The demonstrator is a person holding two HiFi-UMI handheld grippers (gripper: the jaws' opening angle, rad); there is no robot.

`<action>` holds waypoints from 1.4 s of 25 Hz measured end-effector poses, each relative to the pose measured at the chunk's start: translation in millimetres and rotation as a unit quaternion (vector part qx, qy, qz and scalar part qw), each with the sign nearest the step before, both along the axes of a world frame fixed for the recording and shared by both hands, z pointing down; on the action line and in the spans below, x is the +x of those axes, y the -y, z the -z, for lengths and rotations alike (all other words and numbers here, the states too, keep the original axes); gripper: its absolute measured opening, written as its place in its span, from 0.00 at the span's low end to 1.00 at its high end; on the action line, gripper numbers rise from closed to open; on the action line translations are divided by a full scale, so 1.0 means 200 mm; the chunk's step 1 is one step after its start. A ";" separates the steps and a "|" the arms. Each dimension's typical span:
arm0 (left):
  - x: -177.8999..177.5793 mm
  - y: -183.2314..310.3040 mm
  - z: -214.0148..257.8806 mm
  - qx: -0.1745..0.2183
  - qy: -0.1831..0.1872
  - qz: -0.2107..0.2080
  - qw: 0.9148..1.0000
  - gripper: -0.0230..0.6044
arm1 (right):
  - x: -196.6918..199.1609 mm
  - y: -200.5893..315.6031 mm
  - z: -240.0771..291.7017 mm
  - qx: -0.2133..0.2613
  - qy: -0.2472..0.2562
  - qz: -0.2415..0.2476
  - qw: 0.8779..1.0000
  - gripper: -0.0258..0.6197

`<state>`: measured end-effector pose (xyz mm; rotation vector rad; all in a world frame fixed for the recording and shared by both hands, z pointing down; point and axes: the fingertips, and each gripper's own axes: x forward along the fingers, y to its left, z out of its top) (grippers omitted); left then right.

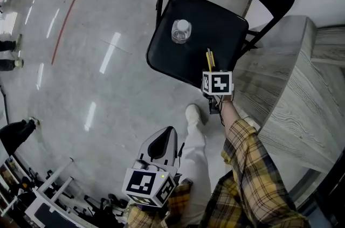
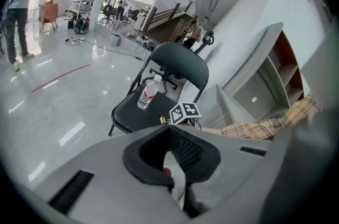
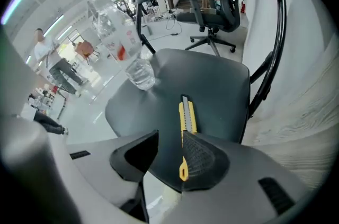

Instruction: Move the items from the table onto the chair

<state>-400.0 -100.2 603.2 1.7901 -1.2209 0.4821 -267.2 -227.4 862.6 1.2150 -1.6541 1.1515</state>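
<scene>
Container on the chair [image 1: 226, 27] seat: one clear water bottle [image 1: 181, 30], upright, white cap fitted, red-and-white label on the body. Stands near the middle of the seat, slightly toward its left edge and well apart from the front edge. Contents transparent; fill level not readable.

Utility knife [image 3: 186, 117], yellow with a grey centre strip, located at the seat's front edge near the front right corner, pointing toward the backrest. Lies along the inner face of the right-hand finger of the right gripper [image 3: 169, 135]. Opposite finger clear of the knife, with the seat visible through the gap. Fingers spread, not pinching. Cannot tell whether the knife rests on the seat or only against the finger.

Left gripper [image 2: 169, 130] held low in front of the chair, well apart from it, over the floor [image 1: 81, 60]. Fingers pressed together at the tips, nothing between them.

Grey wood-grain surface [image 1: 291, 87] just beside the chair's right edge.
</scene>
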 end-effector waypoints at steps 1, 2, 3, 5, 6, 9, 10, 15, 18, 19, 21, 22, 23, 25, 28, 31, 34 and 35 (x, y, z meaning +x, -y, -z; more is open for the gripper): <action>0.00 0.01 0.03 0.004 0.002 0.000 1.000 0.04 | -0.04 -0.02 0.05 0.004 0.010 0.001 1.000 0.25; 0.00 0.02 0.06 0.010 0.003 -0.001 1.000 0.04 | -0.09 -0.04 0.12 0.009 0.023 0.003 1.000 0.25; 0.00 0.03 0.10 0.017 0.005 -0.002 1.000 0.04 | -0.15 -0.06 0.19 0.014 0.040 0.006 0.999 0.25; 0.00 0.08 0.19 0.034 0.010 -0.004 0.999 0.04 | -0.26 -0.11 0.35 0.024 0.087 0.017 0.996 0.25; 0.02 0.11 0.24 0.045 0.013 -0.006 0.999 0.04 | -0.31 -0.13 0.44 0.030 0.113 0.025 0.993 0.25; 0.07 0.19 0.40 0.082 0.014 -0.016 0.996 0.04 | -0.36 -0.21 0.74 0.061 0.169 0.059 0.982 0.25; 0.09 0.21 0.46 0.093 0.014 -0.020 0.995 0.04 | -0.35 -0.24 0.85 0.073 0.179 0.069 0.979 0.25; 0.25 0.22 0.69 0.127 0.006 -0.054 0.990 0.04 | -0.15 -0.43 1.35 0.123 0.227 0.049 0.965 0.25; 0.42 0.20 0.79 0.137 0.000 -0.081 0.987 0.04 | 0.09 -0.54 1.59 0.151 0.241 0.014 0.959 0.25; 0.49 0.19 0.82 0.141 -0.002 -0.094 0.986 0.04 | 0.18 -0.58 1.66 0.163 0.241 0.002 0.957 0.25; 0.65 0.18 0.88 0.151 -0.008 -0.129 0.980 0.04 | 0.38 -0.65 1.78 0.193 0.232 -0.028 0.953 0.25; 0.74 0.17 0.90 0.157 -0.012 -0.149 0.976 0.04 | 0.48 -0.68 1.84 0.207 0.226 -0.047 0.951 0.25; 0.83 0.16 0.93 0.162 -0.016 -0.169 0.972 0.04 | 0.59 -0.71 1.89 0.221 0.220 -0.067 0.948 0.25; 1.01 0.12 0.98 0.168 -0.022 -0.205 0.964 0.04 | 0.81 -0.80 1.98 0.245 0.207 -0.106 0.941 0.25; 1.26 0.01 1.04 0.172 -0.026 -0.247 0.953 0.04 | 1.15 -0.97 2.09 0.273 0.184 -0.155 0.932 0.25; 1.56 -0.09 1.10 0.178 -0.033 -0.285 0.941 0.04 | 1.60 -1.13 2.18 0.297 0.148 -0.215 0.919 0.25; 1.89 -0.18 1.15 0.180 -0.040 -0.307 0.934 0.04 | 2.12 -1.29 2.23 0.314 0.106 -0.266 0.905 0.25; 2.00 -0.22 1.16 0.180 -0.041 -0.311 0.932 0.04 | 2.29 -1.33 2.24 0.315 0.094 -0.277 0.903 0.25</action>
